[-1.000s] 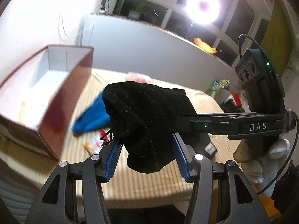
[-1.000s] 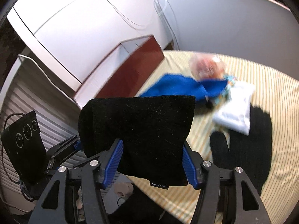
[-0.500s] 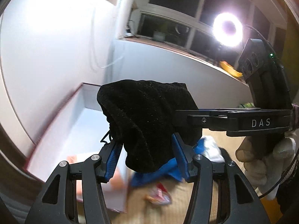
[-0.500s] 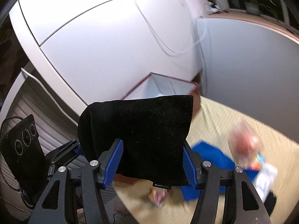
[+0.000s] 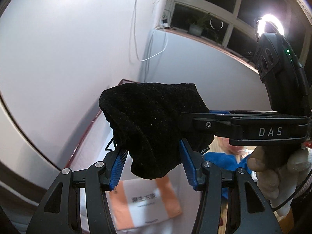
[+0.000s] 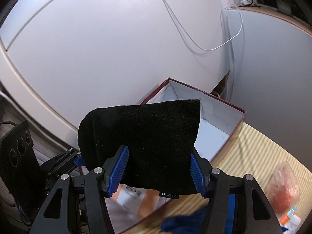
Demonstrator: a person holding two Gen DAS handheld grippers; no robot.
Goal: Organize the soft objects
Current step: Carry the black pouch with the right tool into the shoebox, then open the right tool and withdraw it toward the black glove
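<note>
A black knit hat [image 5: 154,124] is held in the air between both grippers, above a dark red box with a white inside [image 6: 220,124]. My left gripper [image 5: 154,161] is shut on the hat's lower folded end. My right gripper [image 6: 159,167] is shut on the hat's wide side [image 6: 140,134], near its small label. In the left wrist view the right gripper [image 5: 197,121] reaches in from the right and clamps the hat's edge. In the right wrist view the left gripper [image 6: 80,159] shows at the hat's left end. An orange and white packet [image 5: 148,200] lies in the box.
A blue cloth [image 5: 220,161] lies on the striped mat [image 6: 259,156] beside the box. A clear bag with something red [image 6: 284,187] lies at the right. White walls with hanging cables [image 6: 195,44] stand close behind the box. A ring light [image 5: 270,24] shines by the window.
Both grippers have carried the hat leftwards from over the mat to over the open box. The box now fills the view beneath the hat, and the blue cloth has slid to the right.
</note>
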